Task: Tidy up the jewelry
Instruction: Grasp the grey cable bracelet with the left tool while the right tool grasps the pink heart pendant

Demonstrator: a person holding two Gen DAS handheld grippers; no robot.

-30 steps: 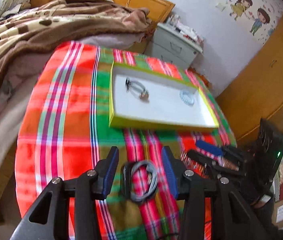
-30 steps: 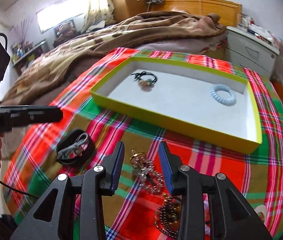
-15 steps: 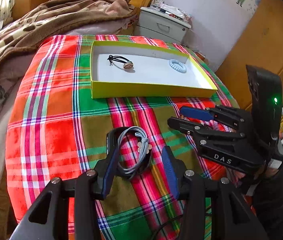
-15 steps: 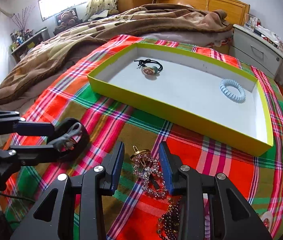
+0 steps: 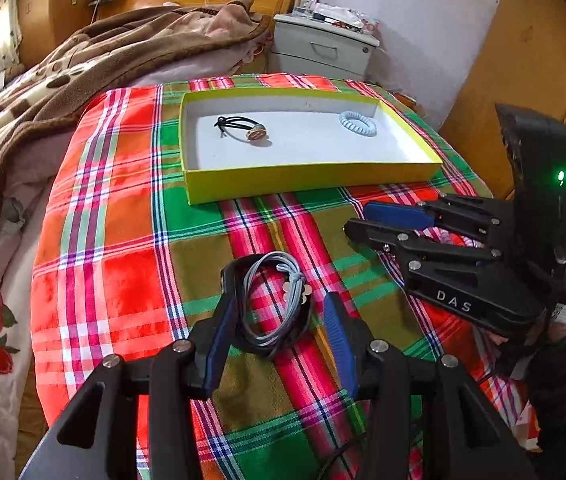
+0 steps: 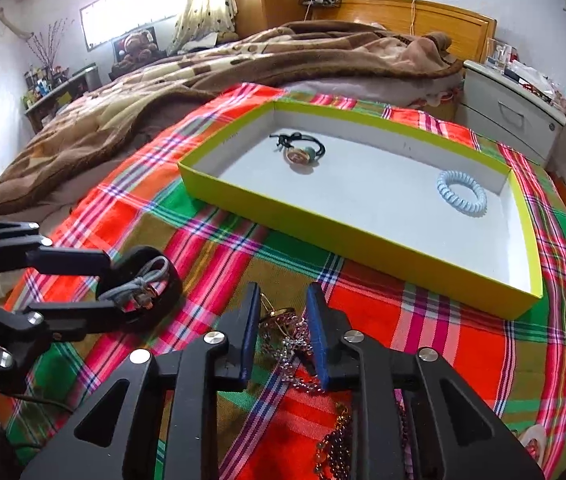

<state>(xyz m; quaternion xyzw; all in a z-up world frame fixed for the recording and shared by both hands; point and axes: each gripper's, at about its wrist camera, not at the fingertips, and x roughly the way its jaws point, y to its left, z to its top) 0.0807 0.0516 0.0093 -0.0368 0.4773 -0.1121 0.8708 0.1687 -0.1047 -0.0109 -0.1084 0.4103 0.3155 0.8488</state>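
A yellow-rimmed tray (image 5: 307, 178) (image 6: 347, 236) lies on the plaid cloth and holds a black hair tie with a round charm (image 5: 243, 128) (image 6: 299, 150) and a light-blue coil hair tie (image 5: 357, 124) (image 6: 463, 194). My left gripper (image 5: 279, 316) (image 6: 103, 280) is open, its jaws around a black band with a grey cord hair tie (image 5: 273, 300) (image 6: 141, 286) on the cloth. My right gripper (image 6: 283, 336) (image 5: 357, 216) is open, its jaws either side of a sparkly crystal chain piece with a gold ring (image 6: 289, 344). A dark bead strand (image 6: 333, 440) lies under it.
A brown blanket (image 6: 203, 76) covers the bed behind the cloth. A white nightstand (image 5: 323, 48) stands at the back right, with wooden furniture (image 5: 531, 60) on the right. The cloth's edges drop off at left and front.
My left gripper has moved forward so its jaws now sit around the black band and grey cord. My right gripper has moved forward and lower over the crystal chain piece, jaws narrower.
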